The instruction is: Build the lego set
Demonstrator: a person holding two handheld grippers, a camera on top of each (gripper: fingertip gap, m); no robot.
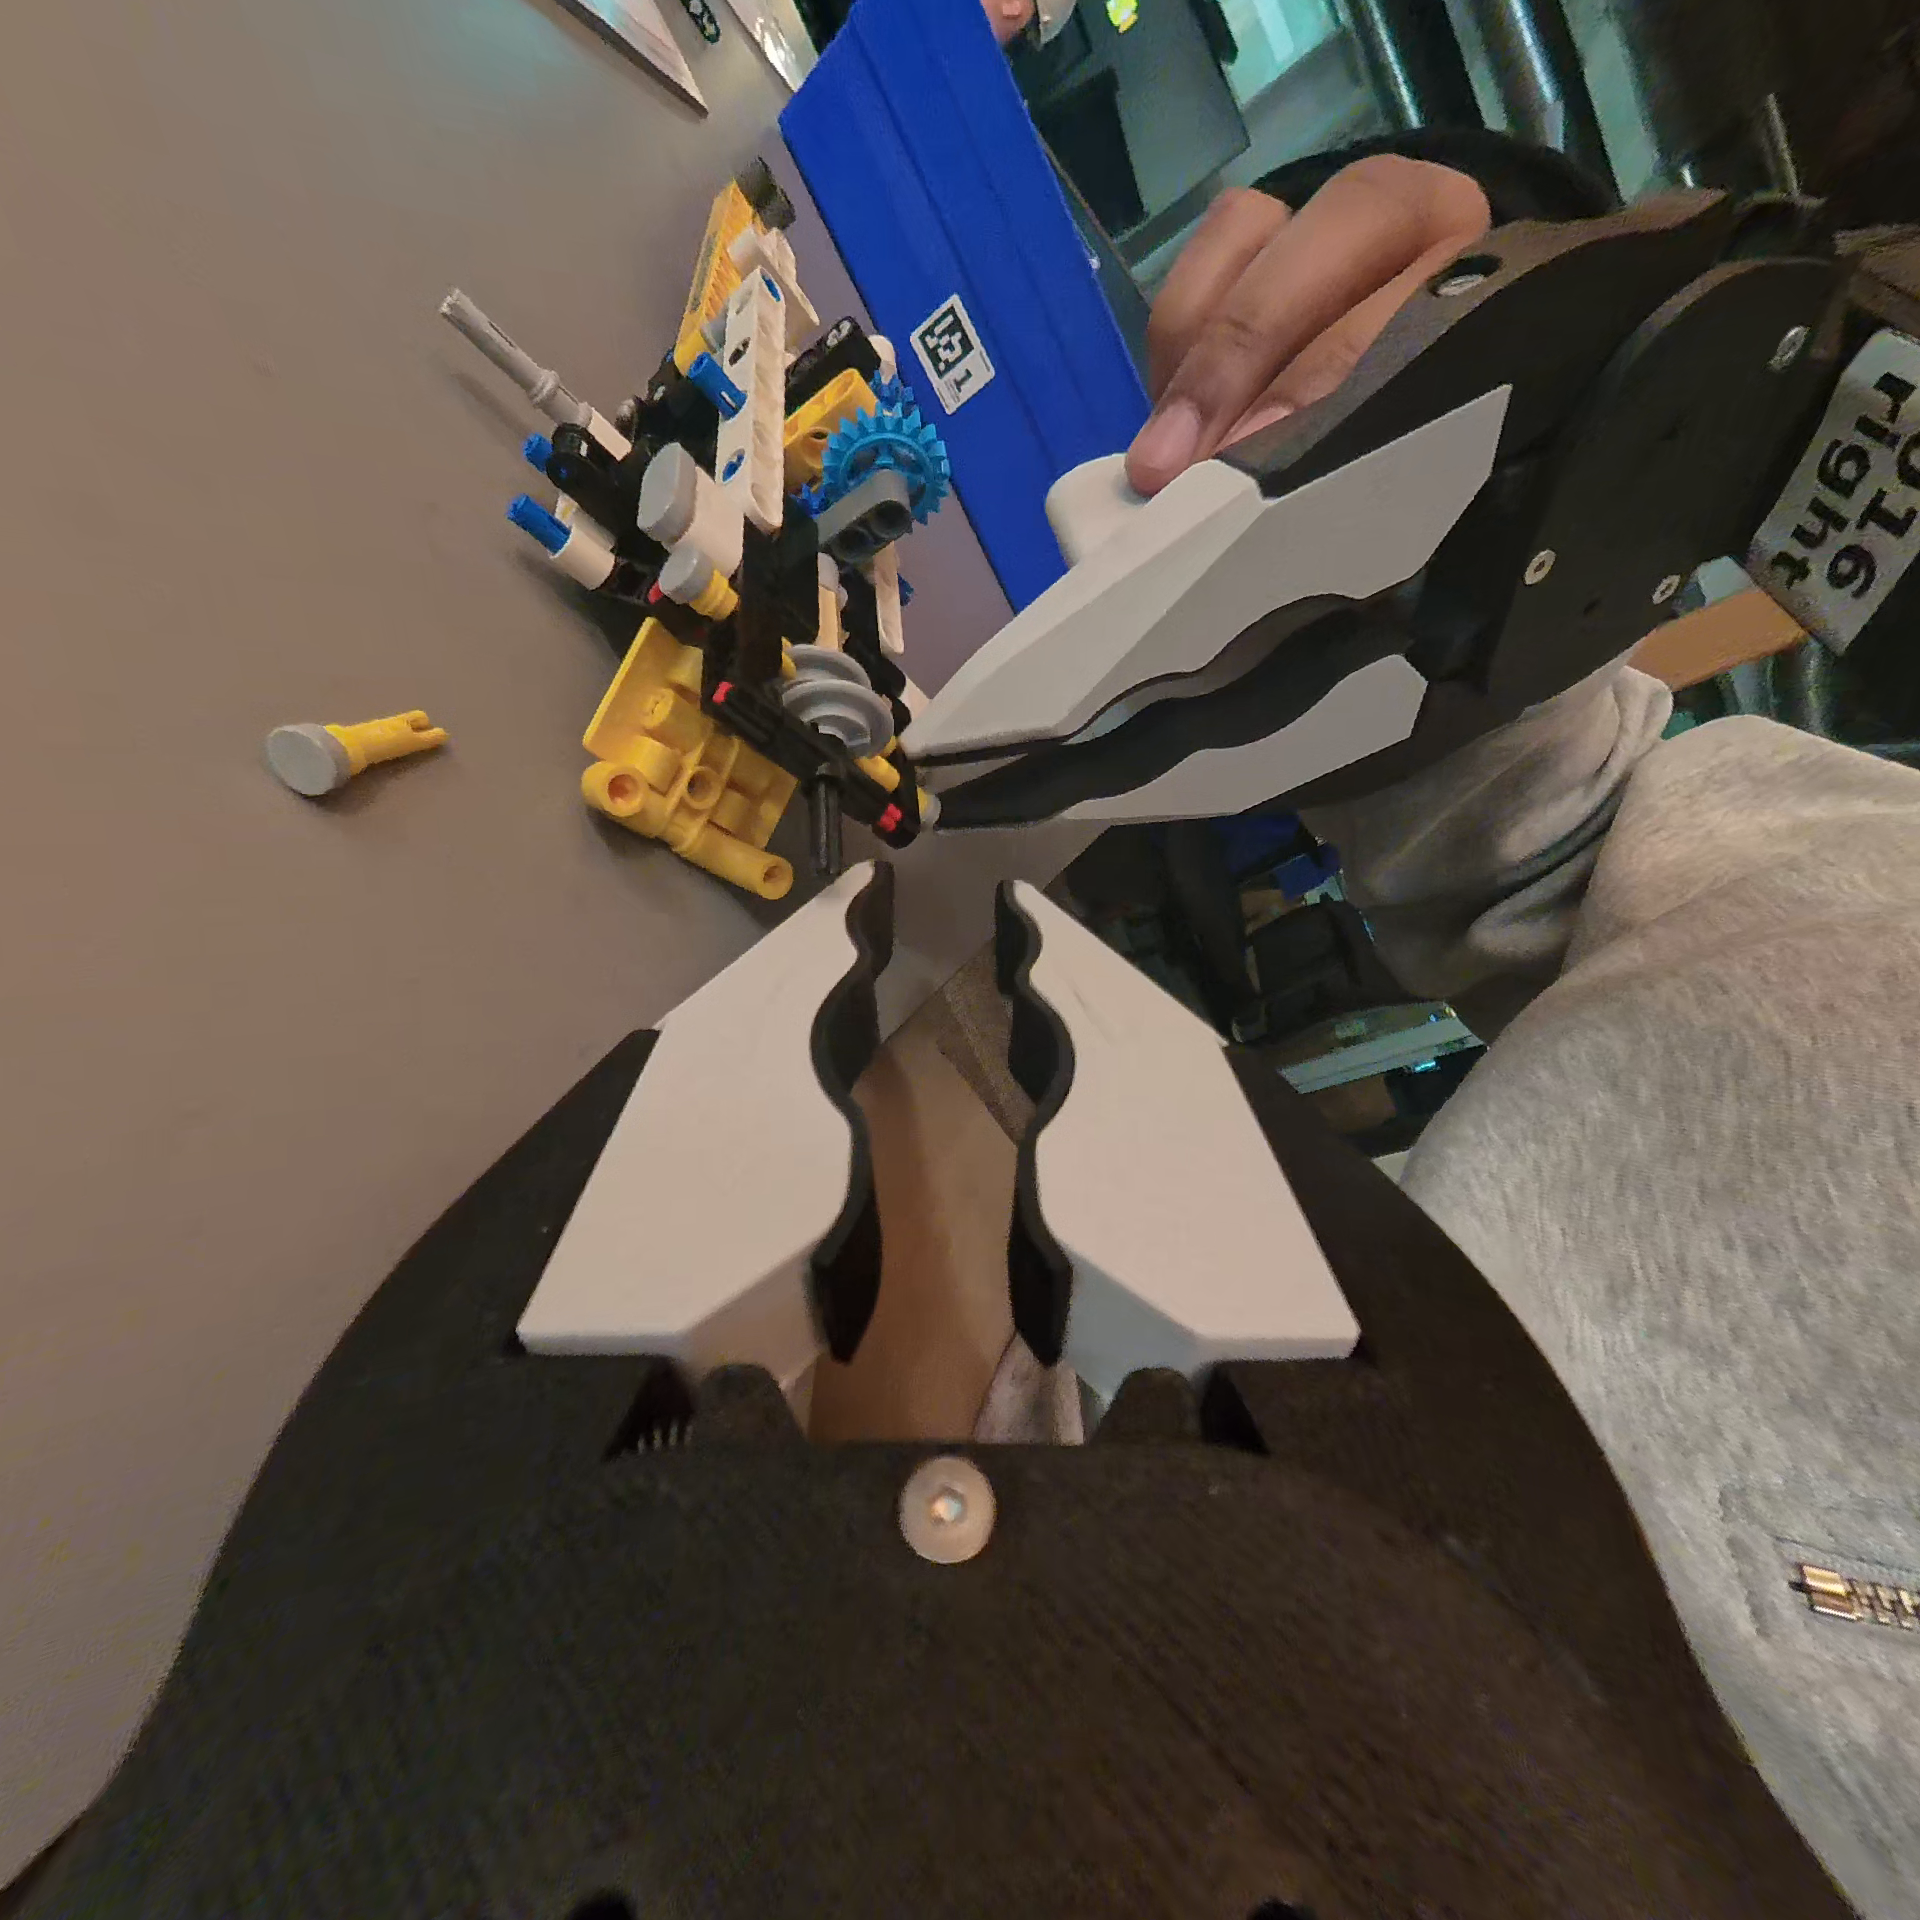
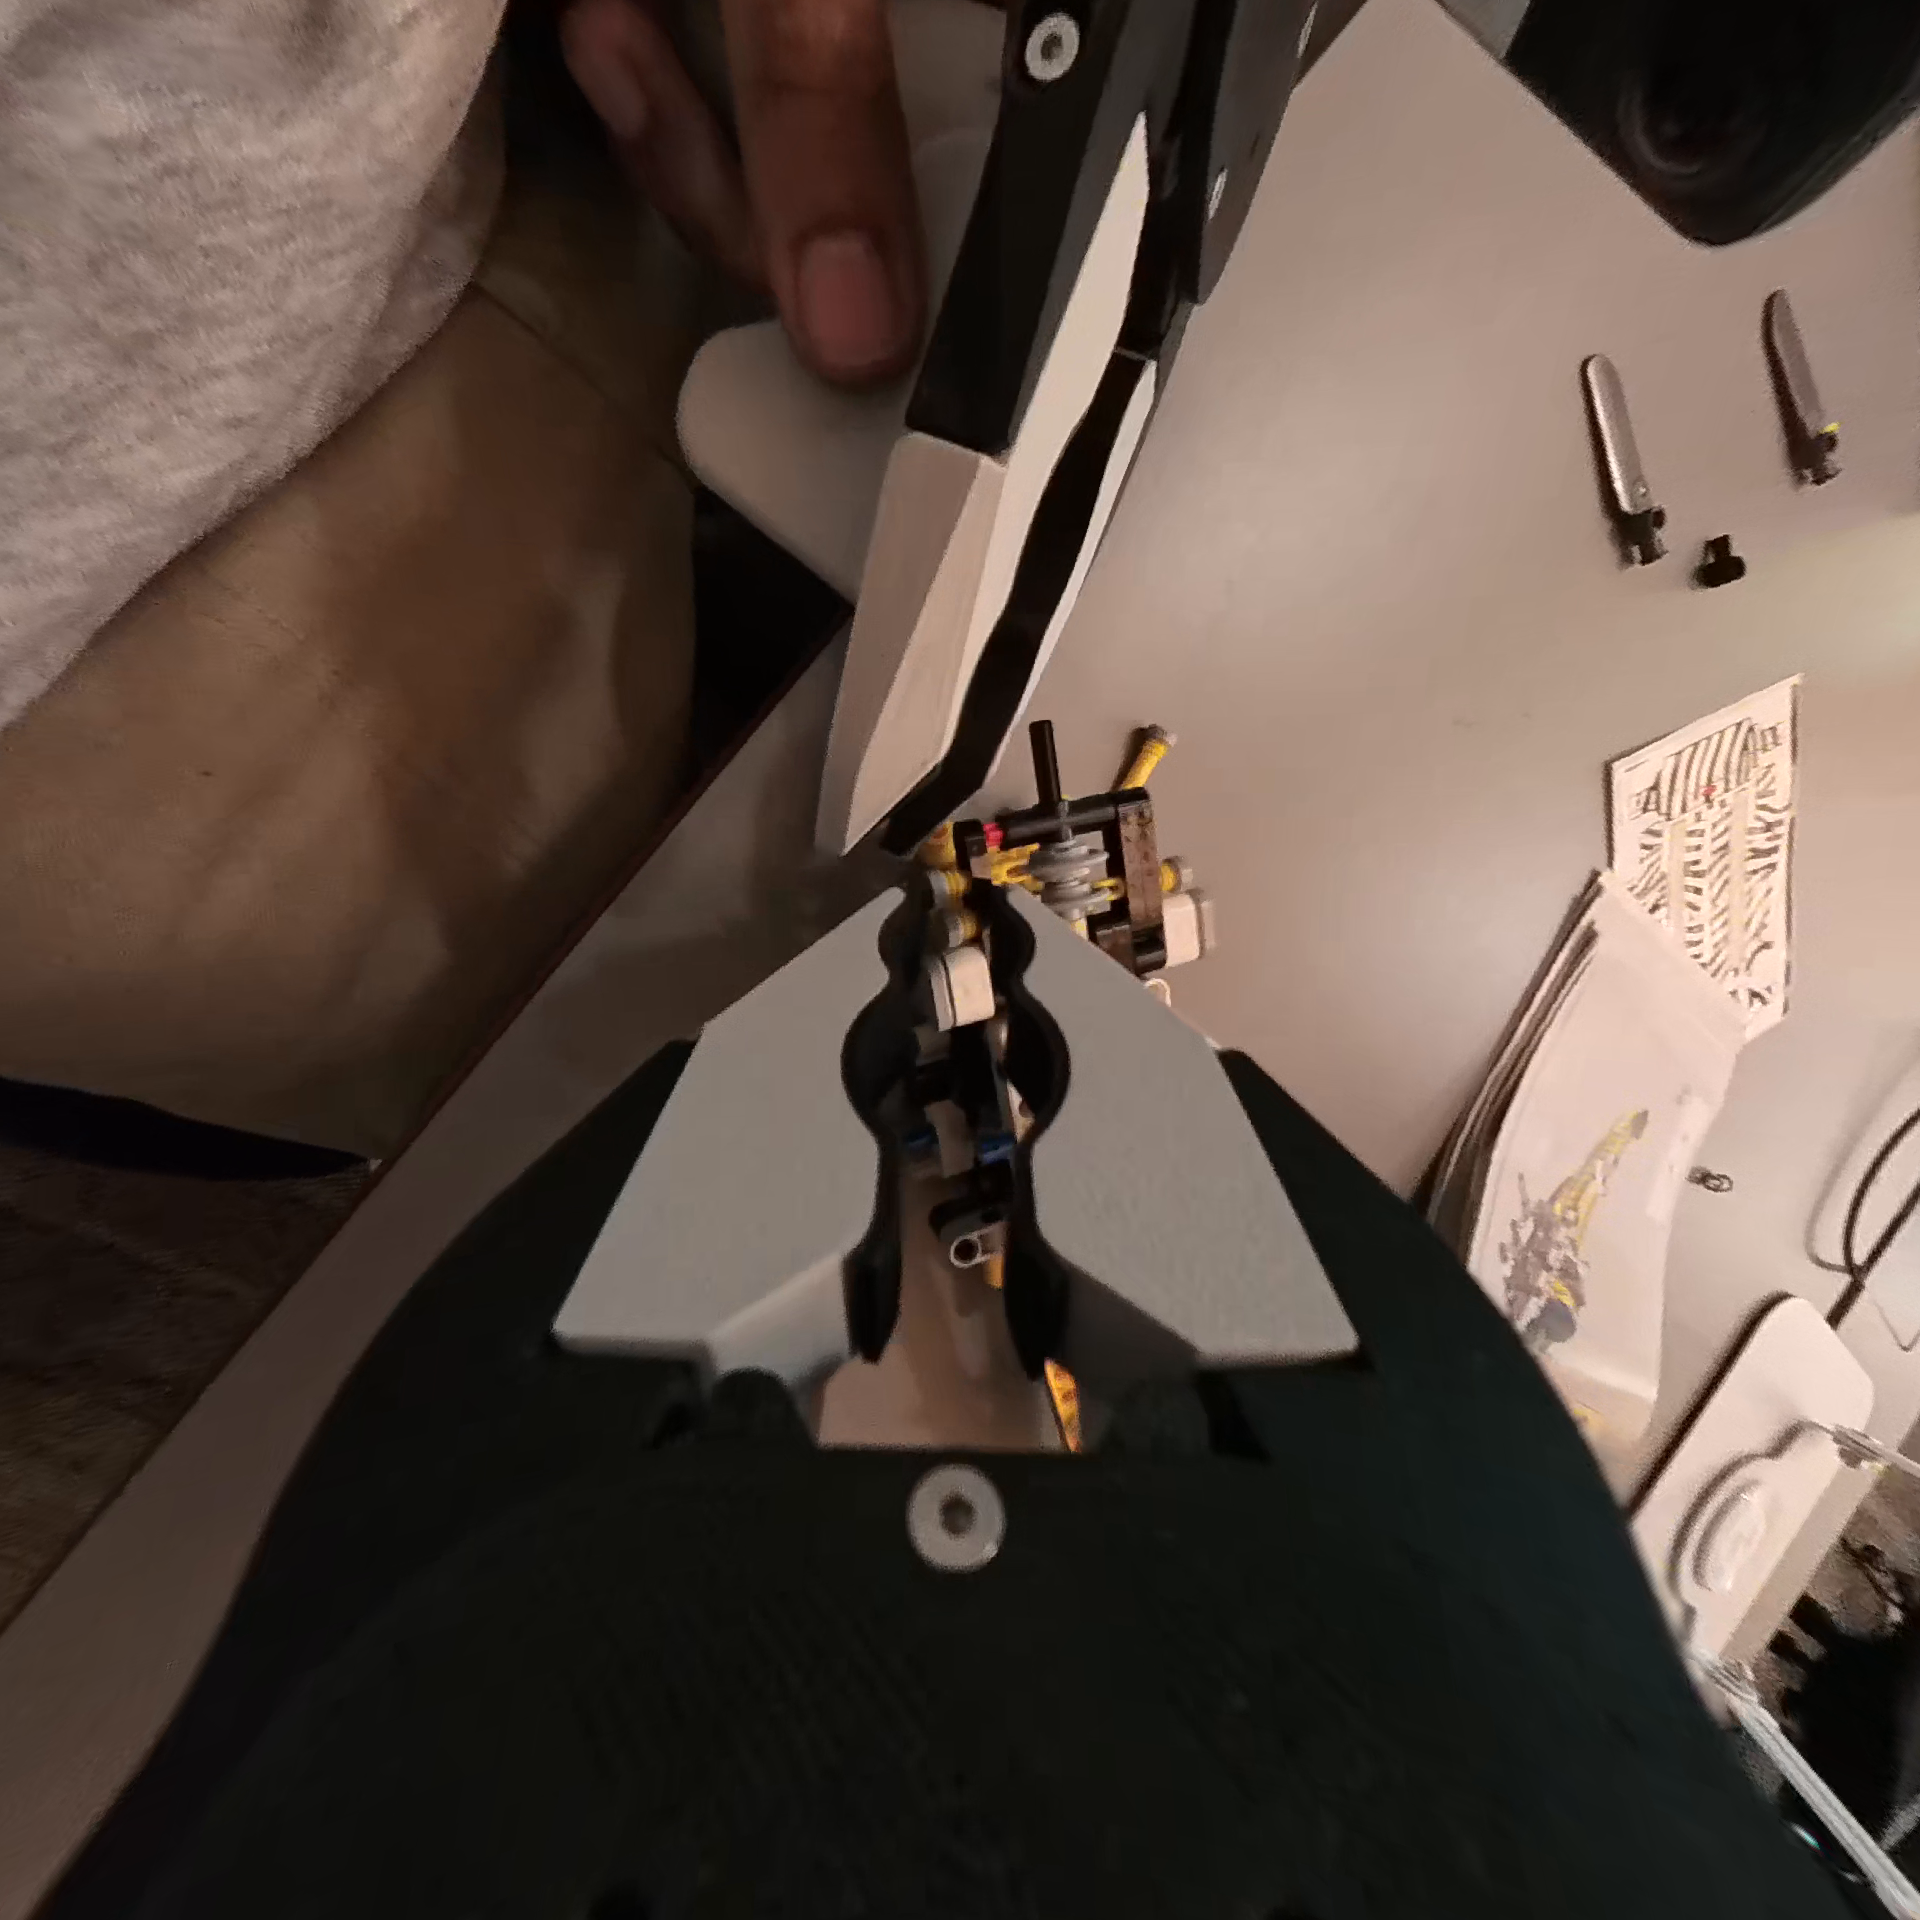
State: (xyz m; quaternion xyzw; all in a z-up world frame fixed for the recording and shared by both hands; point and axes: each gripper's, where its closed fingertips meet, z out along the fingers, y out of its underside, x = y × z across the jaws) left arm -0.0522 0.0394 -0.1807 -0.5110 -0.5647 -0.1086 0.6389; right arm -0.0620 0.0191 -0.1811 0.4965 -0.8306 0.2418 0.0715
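Observation:
The lego model (image 1: 727,520), of yellow, black and white beams with a blue gear, lies on the grey table (image 1: 260,416). My right gripper (image 1: 925,795) comes in from the right and is shut on the model's near black and yellow end. In the right wrist view my right gripper (image 2: 956,904) has the model (image 2: 1101,883) between its pads. My left gripper (image 1: 948,888) is open and empty, its tips just below the right gripper's tips and close to the model. It also shows in the right wrist view (image 2: 883,831), coming from above.
A loose yellow pin with a grey head (image 1: 343,748) lies left of the model. A blue box (image 1: 935,260) stands behind it. Two dark long pieces (image 2: 1621,457) and a small black piece (image 2: 1720,561) lie apart. A sticker sheet (image 2: 1704,852) and booklets (image 2: 1579,1143) sit right. Less than 4 cm separates the two grippers' tips. From either gripper's tips it is about 30 cm to the small black piece (image 2: 1720,561).

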